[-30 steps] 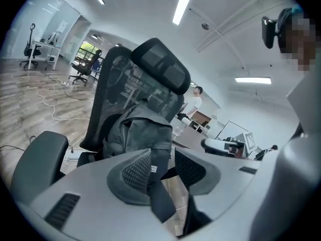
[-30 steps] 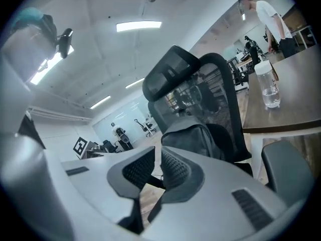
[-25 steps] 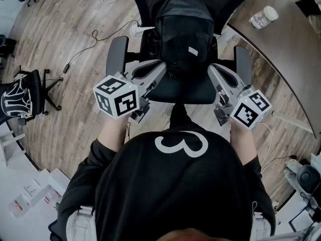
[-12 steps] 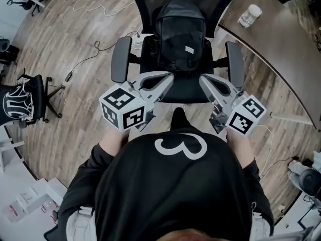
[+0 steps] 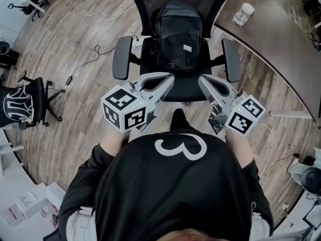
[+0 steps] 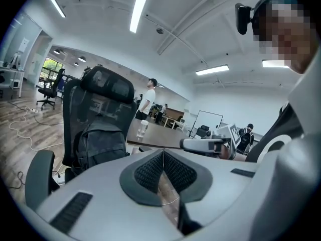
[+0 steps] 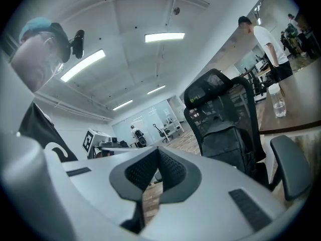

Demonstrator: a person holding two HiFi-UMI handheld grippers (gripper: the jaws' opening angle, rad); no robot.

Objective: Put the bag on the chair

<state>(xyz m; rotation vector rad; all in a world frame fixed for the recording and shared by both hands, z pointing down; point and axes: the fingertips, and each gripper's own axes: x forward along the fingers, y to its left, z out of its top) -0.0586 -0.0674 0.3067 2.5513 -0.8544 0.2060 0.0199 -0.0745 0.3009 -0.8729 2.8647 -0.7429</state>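
Observation:
A black backpack [image 5: 178, 36] stands upright on the seat of a black office chair [image 5: 175, 88], leaning on its mesh back. Both grippers hang in front of the seat, apart from the bag. My left gripper [image 5: 170, 78] is shut with nothing between its jaws, and so is my right gripper [image 5: 201, 80]. In the left gripper view the shut left gripper [image 6: 163, 152] points past the backpack [image 6: 103, 143], which sits to its left. In the right gripper view the backpack [image 7: 228, 140] sits on the chair [image 7: 218, 92] right of the shut right gripper [image 7: 159, 152].
A curved brown table [image 5: 281, 46] with a clear bottle [image 5: 245, 13] stands right of the chair. The chair's armrests [image 5: 122, 58] flank the seat. A second black chair [image 5: 22, 104] and cables [image 5: 83, 59] are on the wood floor at left. A person [image 6: 149, 97] stands far behind.
Both grippers have drawn back from the backpack toward the person and risen a little. The left jaws have closed. The backpack stays on the seat.

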